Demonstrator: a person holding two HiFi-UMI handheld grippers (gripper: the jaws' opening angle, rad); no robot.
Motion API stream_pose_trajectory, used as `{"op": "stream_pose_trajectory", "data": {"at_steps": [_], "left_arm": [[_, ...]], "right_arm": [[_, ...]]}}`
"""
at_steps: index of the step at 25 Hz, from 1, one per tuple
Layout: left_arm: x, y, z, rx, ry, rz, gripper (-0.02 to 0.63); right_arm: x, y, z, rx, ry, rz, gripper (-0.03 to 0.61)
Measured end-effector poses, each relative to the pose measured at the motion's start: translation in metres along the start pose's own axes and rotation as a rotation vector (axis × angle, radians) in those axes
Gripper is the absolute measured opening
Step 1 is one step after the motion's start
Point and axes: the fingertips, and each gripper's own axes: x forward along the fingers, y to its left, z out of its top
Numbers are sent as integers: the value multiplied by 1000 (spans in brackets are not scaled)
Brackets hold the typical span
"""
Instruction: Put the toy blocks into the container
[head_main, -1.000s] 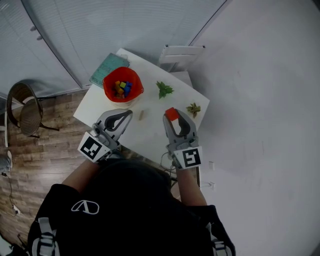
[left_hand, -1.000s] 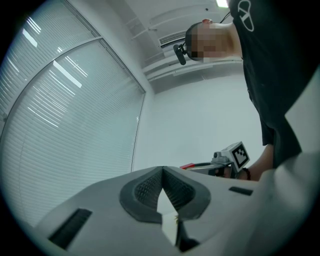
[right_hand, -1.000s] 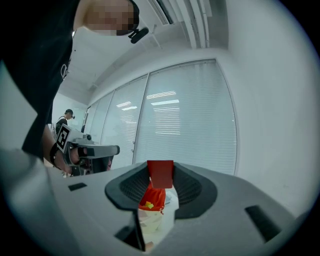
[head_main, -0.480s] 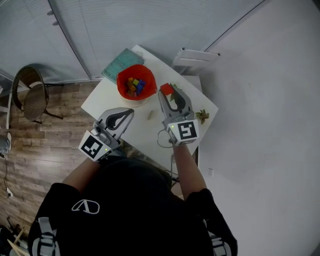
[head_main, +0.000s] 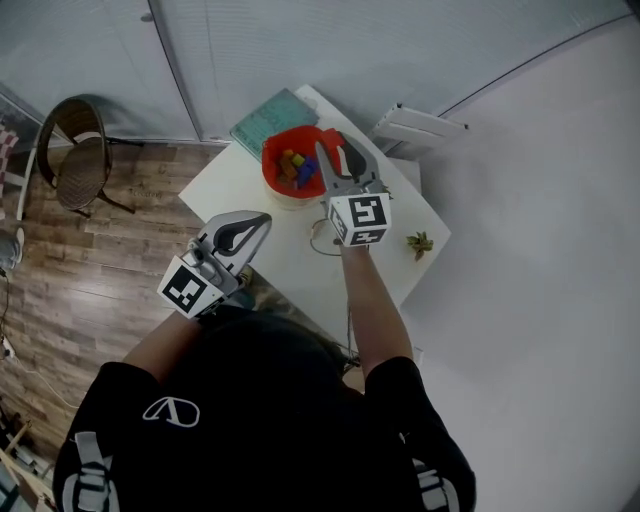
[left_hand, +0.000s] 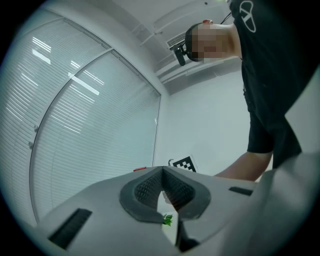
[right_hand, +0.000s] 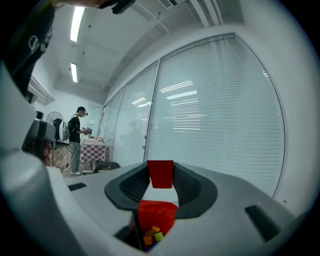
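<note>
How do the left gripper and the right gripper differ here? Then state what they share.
The left gripper has its jaws together and empty; the right gripper clamps a red block. The left gripper hovers by the near edge of the table; the right gripper reaches over the red container. Both carry marker cubes.

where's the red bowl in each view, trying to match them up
head view: bowl upper centre, on the table, under the right tongs.
left gripper view: only a red sliver just above the left tongs, likely its rim.
right gripper view: low centre, below the held red block, blocks inside.
landmark: the blinds show in all three.
</note>
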Motion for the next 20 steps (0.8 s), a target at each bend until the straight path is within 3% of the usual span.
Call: {"op": "stream_pose_trajectory", "data": {"at_steps": [4, 15, 20], "left_arm": [[-7, 3, 1, -1, -7, 13, 5], [-21, 11, -6, -20, 2, 46, 5], [-24, 11, -8, -26, 5, 53, 5]], "right_arm": [[15, 2, -28, 13, 67, 12, 148], [49, 17, -176, 68, 461, 84, 148], [52, 20, -192, 49, 523, 102, 147]]}}
